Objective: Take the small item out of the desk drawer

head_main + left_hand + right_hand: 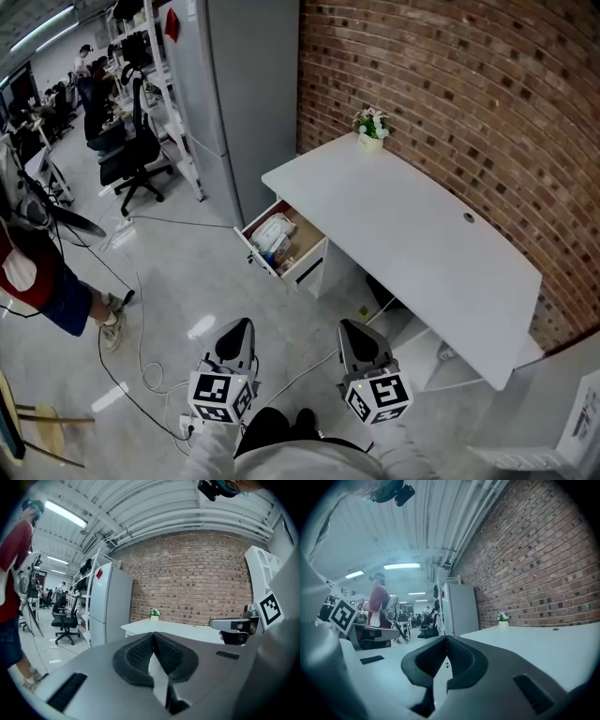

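White desk point(403, 216), drawer point(309, 251) open, packets point(272, 234) held inside, print unreadable. Left gripper point(239, 324), right gripper point(352, 326): jaws pressed together, empty.

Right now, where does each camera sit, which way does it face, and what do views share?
Head view: on the person's head, steeply down on the desk, open drawer, left gripper, right gripper and sleeves.
Left gripper view: on the left gripper, level toward the brick wall; own shut jaws show.
Right gripper view: on the right gripper, level along the desk; own shut jaws show.
Shared: all show the flower pot.
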Available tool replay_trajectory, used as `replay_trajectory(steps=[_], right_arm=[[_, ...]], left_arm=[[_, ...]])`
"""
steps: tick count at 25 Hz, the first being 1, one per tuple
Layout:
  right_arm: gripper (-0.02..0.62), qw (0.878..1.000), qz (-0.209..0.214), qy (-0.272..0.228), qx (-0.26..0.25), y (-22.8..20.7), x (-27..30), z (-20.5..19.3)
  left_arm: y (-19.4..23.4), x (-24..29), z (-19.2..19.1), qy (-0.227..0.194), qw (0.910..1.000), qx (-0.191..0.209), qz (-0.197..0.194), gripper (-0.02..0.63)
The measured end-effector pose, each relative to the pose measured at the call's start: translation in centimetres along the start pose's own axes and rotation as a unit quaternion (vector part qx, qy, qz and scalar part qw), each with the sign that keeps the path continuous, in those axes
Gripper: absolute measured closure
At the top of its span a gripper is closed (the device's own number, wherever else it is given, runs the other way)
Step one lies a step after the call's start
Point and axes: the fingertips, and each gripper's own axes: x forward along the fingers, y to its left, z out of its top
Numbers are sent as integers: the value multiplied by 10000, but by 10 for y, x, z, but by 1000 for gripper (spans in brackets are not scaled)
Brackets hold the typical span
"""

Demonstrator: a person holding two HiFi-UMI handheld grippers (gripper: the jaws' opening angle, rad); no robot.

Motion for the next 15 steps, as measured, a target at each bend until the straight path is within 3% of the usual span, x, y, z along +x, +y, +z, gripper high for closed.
replay_trajectory(steps=[10, 15], right_arm=[[568, 10000, -3, -3, -42, -16, -1, 5], [568, 10000, -35, 55, -1, -22, 4, -4]], left_arm=[[-8, 21, 8, 55, 10000, 67, 20, 581], [-5, 30, 1, 105, 9999, 56, 26, 531]])
